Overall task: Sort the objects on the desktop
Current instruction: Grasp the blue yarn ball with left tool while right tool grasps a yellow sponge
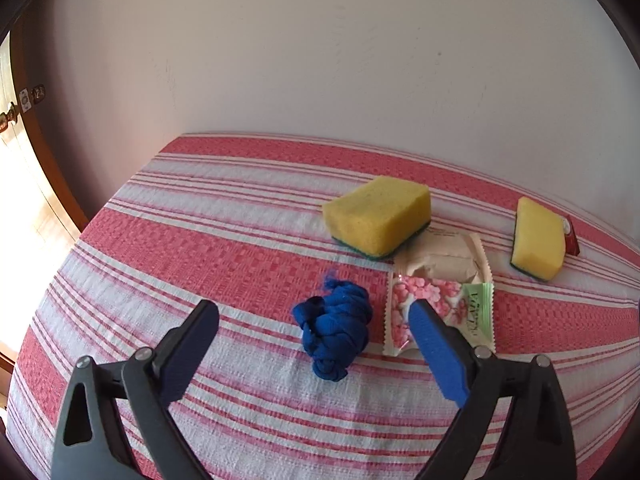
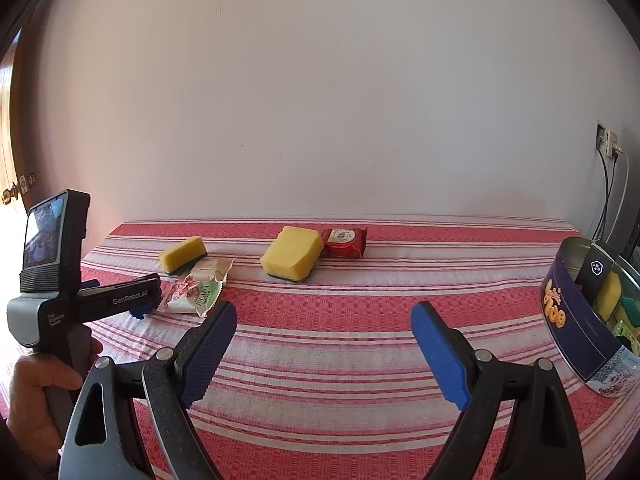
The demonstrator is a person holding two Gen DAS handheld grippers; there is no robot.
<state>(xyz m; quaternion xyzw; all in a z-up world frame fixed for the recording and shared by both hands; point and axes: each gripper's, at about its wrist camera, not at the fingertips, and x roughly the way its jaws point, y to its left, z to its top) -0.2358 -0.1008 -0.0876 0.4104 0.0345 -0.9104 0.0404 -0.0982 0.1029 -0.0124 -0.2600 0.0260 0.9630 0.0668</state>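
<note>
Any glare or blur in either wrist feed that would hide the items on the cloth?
Left wrist view: daylight blows out the left edge by the door; blue cloth bundle and sponge stay sharp. Right wrist view: even light, fisheye bends the tin at the right edge; nothing hidden by glare.

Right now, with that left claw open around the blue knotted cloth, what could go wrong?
The left claw straddles the blue cloth, but its right finger lies over the flowered wrapper, so closing might pinch that packet too. The cloth is soft and lumpy, so it could slip or unravel. The tin sits far right and already holds sponges; a dangling cloth may catch its rim.
</note>
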